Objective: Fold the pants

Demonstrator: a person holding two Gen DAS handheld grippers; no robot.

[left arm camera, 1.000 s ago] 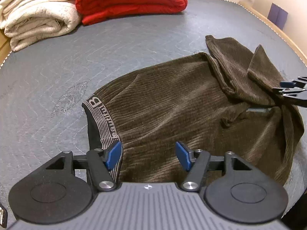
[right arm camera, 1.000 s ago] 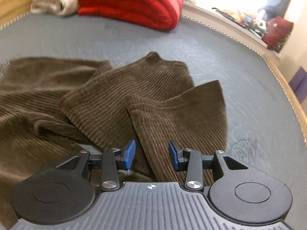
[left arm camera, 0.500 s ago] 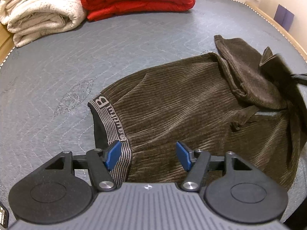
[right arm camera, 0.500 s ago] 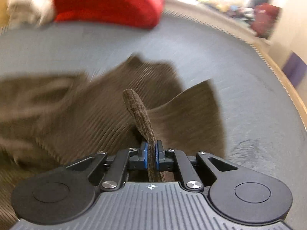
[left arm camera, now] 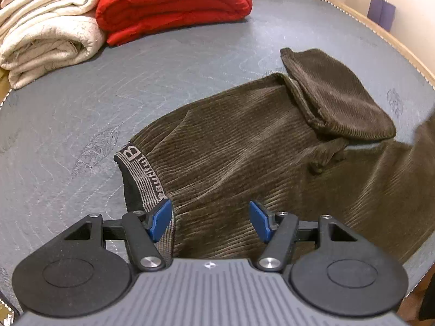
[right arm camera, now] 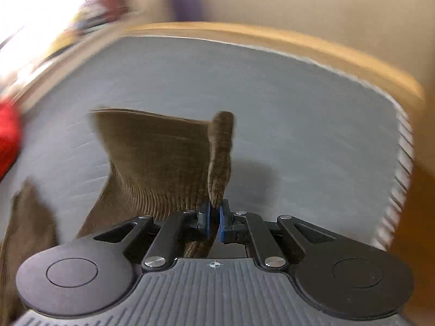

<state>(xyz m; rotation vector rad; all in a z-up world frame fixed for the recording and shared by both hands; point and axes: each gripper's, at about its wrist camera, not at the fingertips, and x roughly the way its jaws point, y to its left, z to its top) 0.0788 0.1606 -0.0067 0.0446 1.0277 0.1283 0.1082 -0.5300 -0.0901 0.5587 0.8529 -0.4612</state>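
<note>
Here the right tool (right arm camera: 214,218) is clamped on a narrow pinch of brown ribbed fabric, the hem end of one leg of the corduroy pants (left arm camera: 244,160), which stands up between the blue pads while the rest of that leg trails off to the left over the grey quilted surface (right arm camera: 299,114); the right wrist view is heavily smeared, so exactly how much cloth sits between the pads is hard to judge. The left tool (left arm camera: 210,221) hangs with its jaws apart above the waist end, gripping nothing, its left pad just over the striped elastic waistband (left arm camera: 141,174) with lettering on it. The pants lie spread across the middle of the surface, the other leg (left arm camera: 334,95) doubled back on itself toward the far right. A folded red blanket (left arm camera: 174,5) and a cream blanket (left arm camera: 46,32) are stacked at the far edge, well apart from the work. The main risk, as I read it, is that the thin pinch slips free mid-pull and the leg drops in a heap. With the waist unpinned, a hard tug could also drag the whole garment sideways rather than straighten it, and the doubled-back leg may stay bunched under any fold laid over it.
</note>
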